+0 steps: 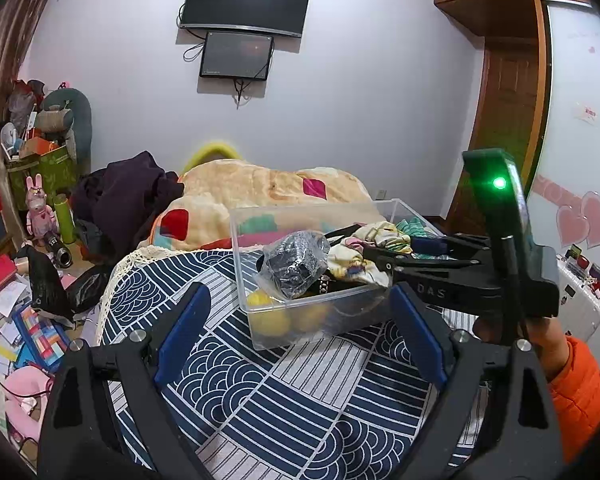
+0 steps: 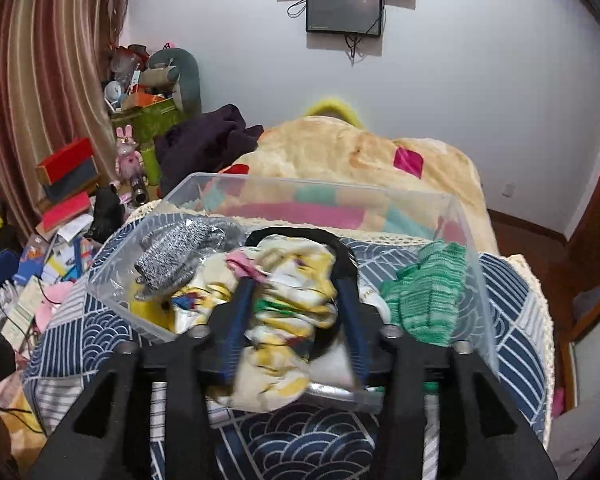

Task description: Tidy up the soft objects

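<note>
Straddling the yellow printed cloth [image 2: 288, 300] part-open, right tongs [image 2: 296, 292] reach into the bin [image 2: 476, 280] — left tongs [image 1: 300, 336] gape empty.

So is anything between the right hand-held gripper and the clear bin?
Nothing visible. The right hand-held gripper is already over the clear bin, fingers around the yellow printed cloth, which drapes over the near rim.

Even, bright room light; glare spot on the TV [image 1: 247, 2]; fisheye bends edges, corners dark; right view's cloth [image 2: 284, 312] blurs.
</note>
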A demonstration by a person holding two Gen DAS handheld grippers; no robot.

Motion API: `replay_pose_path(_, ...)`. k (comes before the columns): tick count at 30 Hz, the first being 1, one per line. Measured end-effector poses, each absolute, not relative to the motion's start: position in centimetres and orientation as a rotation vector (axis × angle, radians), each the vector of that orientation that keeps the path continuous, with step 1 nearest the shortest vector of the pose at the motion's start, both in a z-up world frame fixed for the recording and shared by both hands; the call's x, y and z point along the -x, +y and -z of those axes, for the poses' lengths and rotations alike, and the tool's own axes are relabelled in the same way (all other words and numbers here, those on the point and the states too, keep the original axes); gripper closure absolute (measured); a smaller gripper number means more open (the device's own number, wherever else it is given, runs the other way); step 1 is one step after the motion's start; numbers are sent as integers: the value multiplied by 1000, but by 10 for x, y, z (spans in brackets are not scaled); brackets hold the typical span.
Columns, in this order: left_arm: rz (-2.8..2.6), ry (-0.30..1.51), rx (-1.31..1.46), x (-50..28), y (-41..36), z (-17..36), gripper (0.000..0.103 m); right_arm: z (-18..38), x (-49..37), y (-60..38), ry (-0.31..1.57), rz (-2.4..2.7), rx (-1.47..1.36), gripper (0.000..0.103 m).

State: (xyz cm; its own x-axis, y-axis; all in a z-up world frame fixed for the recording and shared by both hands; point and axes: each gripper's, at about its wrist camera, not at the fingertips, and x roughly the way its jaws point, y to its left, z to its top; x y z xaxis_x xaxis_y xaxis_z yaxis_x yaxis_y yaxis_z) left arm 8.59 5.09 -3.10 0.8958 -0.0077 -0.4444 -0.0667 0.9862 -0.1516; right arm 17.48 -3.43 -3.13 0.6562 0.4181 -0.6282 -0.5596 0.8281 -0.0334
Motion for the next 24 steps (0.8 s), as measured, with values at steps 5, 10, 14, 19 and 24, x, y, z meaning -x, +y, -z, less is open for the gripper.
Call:
replay_pose_path(5, -27, 430, 161, -80, 48, 22, 12, 12, -161, -49, 603, -572, 203, 44)
replay_pose_path(10, -22, 381, 158, -70, 44, 3, 12, -19, -137, -68, 522, -599, 155, 43)
replay_pose_path(14, -13, 341, 151, -59, 38, -15, 12, -43, -109, -86, 435, -614, 123, 30)
replay_pose_path(19, 3, 292, 130, -38, 25, -34, 10, -60, -78, -105, 374, -626, 81, 24)
replay_pose_path(24, 16, 256, 120, -20, 10, -45, 5, -60, -56, -114, 337, -610, 52, 16)
